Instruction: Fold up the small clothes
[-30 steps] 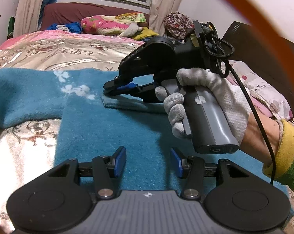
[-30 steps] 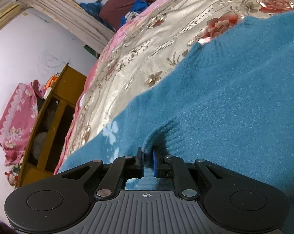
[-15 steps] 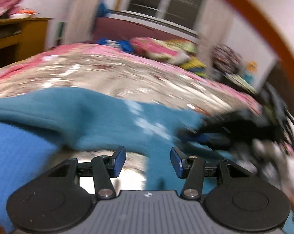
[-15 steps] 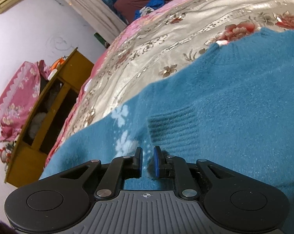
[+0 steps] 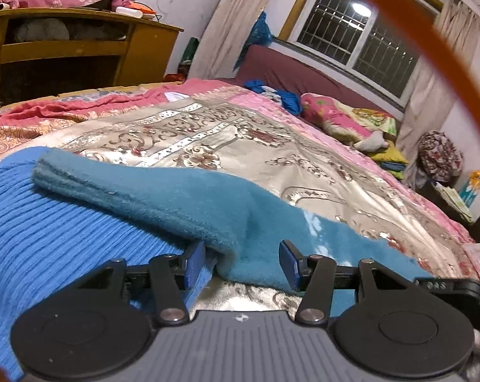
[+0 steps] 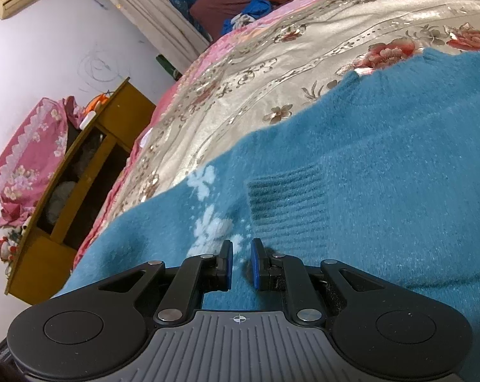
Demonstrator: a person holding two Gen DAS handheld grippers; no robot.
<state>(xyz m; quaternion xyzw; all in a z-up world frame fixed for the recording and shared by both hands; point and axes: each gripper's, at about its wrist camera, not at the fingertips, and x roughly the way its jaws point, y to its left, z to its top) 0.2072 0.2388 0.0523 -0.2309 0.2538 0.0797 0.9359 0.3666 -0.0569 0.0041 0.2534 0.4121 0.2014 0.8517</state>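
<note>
A fuzzy teal sweater (image 6: pixel 367 165) with white flower marks (image 6: pixel 208 222) lies flat on the bed. One sleeve is folded across its body, its ribbed cuff (image 6: pixel 284 194) just ahead of my right gripper (image 6: pixel 241 262), which is slightly open and empty above the knit. In the left wrist view the other sleeve (image 5: pixel 150 200) stretches left, its cuff end lying on a bright blue ribbed garment (image 5: pixel 48 242). My left gripper (image 5: pixel 241 262) is open, its jaws either side of the sleeve's base.
The patterned satin and pink bedspread (image 5: pixel 240 133) covers the bed. Pillows and loose clothes (image 5: pixel 335 114) lie at the far end under the window. A wooden cabinet (image 5: pixel 64 47) stands left of the bed.
My right gripper let go of the sleeve cuff, opened a little and drew back. My left gripper swung left from the sweater's body to the other sleeve.
</note>
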